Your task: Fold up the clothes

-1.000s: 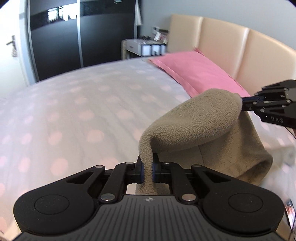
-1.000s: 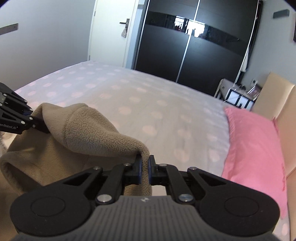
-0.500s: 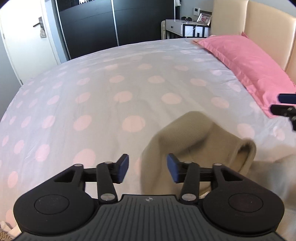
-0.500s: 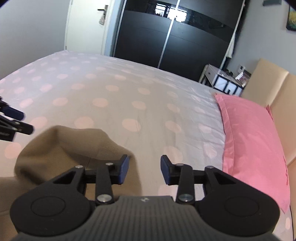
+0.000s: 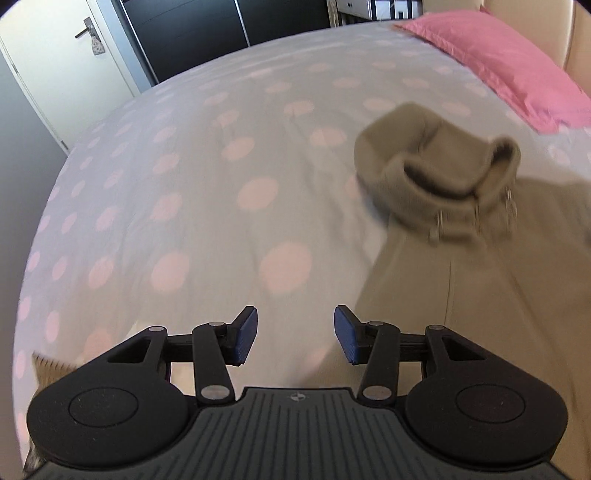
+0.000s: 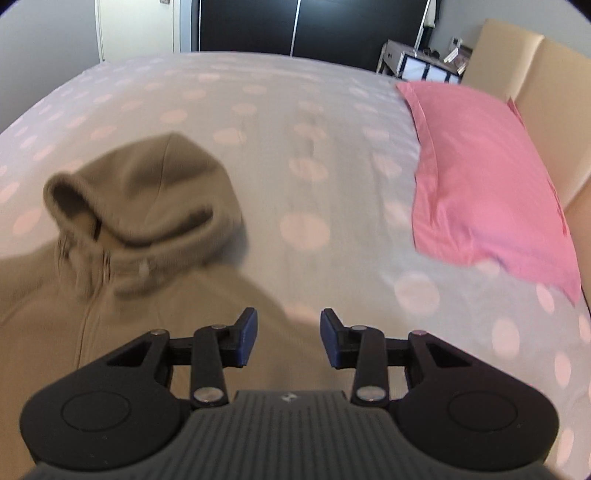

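Note:
A tan fleece hoodie (image 5: 461, 266) lies flat on the bed, front zip up, its hood (image 5: 432, 158) spread out beyond the collar. In the right wrist view the same hoodie (image 6: 110, 302) fills the lower left, hood (image 6: 147, 192) toward the far side. My left gripper (image 5: 295, 334) hangs open above the bedsheet just left of the hoodie's shoulder, nothing between its blue pads. My right gripper (image 6: 288, 332) is open too, hovering over the hoodie's right shoulder edge. Neither gripper shows in the other's view.
The bed (image 5: 184, 184) has a pale sheet with pink dots. A pink pillow (image 6: 480, 177) lies at the beige headboard (image 6: 535, 74). Dark wardrobe doors (image 6: 295, 26), a white door (image 5: 55, 55) and a small bedside unit (image 6: 424, 66) stand beyond the bed.
Both grippers, shut on the hood a second ago, have opened and let it drop onto the bed. They have since pulled back toward the hoodie's shoulders, and the hood now lies flat.

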Demonstrator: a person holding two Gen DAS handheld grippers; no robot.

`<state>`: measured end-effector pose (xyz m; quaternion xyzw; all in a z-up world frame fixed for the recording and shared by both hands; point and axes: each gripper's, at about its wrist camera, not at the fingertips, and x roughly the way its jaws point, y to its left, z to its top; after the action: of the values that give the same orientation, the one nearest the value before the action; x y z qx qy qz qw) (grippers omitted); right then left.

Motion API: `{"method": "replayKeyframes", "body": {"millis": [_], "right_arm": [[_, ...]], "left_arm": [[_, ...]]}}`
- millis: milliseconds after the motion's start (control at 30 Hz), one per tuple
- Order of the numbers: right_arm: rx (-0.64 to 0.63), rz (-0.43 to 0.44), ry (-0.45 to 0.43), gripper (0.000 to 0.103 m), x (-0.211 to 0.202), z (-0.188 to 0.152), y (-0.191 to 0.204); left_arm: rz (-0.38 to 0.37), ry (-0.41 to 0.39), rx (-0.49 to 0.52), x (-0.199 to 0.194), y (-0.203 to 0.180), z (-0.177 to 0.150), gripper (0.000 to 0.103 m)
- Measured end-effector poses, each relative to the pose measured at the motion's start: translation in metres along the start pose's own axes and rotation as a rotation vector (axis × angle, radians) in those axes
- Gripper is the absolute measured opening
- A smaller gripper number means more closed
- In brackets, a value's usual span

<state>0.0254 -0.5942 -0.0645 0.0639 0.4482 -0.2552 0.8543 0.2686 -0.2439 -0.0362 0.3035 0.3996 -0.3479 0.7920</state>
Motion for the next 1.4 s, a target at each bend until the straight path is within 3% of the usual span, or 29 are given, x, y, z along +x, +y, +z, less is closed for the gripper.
{"method": "replayKeyframes", "body": {"millis": [100,200,333,433,600,733,867,1067,1200,1233,1400], "right_arm": [[0.045,0.017,0.025,0.041,-0.018,-0.043,-0.015],[0.116,0.049,0.033,0.042,-0.038,-0.079,-0.021],[0.214,0.093,0.043,0.043,-0.063,-0.125,-0.025],[0.281,0.119,0.048,0.044,-0.080,-0.157,-0.028],[0.389,0.128,0.031,0.045,-0.088,-0.170,-0.029],[0.434,0.142,0.007,0.047,-0.093,-0.166,-0.026],[0.419,0.157,0.004,0.047,-0.088,-0.161,-0.013],[0.383,0.161,0.030,0.047,-0.076,-0.160,0.003],[0.375,0.148,0.029,0.047,-0.073,-0.161,0.003],[0.378,0.147,0.029,0.047,-0.072,-0.161,0.002],[0.371,0.125,0.014,0.047,-0.074,-0.162,-0.001]], "left_arm": [[0.021,0.023,0.007,-0.022,0.016,-0.031,0.044],[0.092,0.023,-0.023,-0.049,0.043,-0.055,0.045],[0.215,-0.023,-0.135,-0.088,0.095,-0.081,0.056],[0.310,-0.030,-0.220,-0.107,0.135,-0.101,0.058],[0.410,-0.016,-0.386,-0.119,0.189,-0.137,0.058],[0.463,0.006,-0.461,-0.124,0.217,-0.167,0.058],[0.436,0.014,-0.626,-0.123,0.237,-0.200,0.068],[0.388,0.027,-0.876,-0.121,0.267,-0.248,0.070],[0.255,0.018,-1.037,-0.100,0.260,-0.270,0.070],[0.284,0.009,-1.008,-0.098,0.253,-0.268,0.069],[0.422,-0.046,-0.902,-0.110,0.224,-0.246,0.031]]}}
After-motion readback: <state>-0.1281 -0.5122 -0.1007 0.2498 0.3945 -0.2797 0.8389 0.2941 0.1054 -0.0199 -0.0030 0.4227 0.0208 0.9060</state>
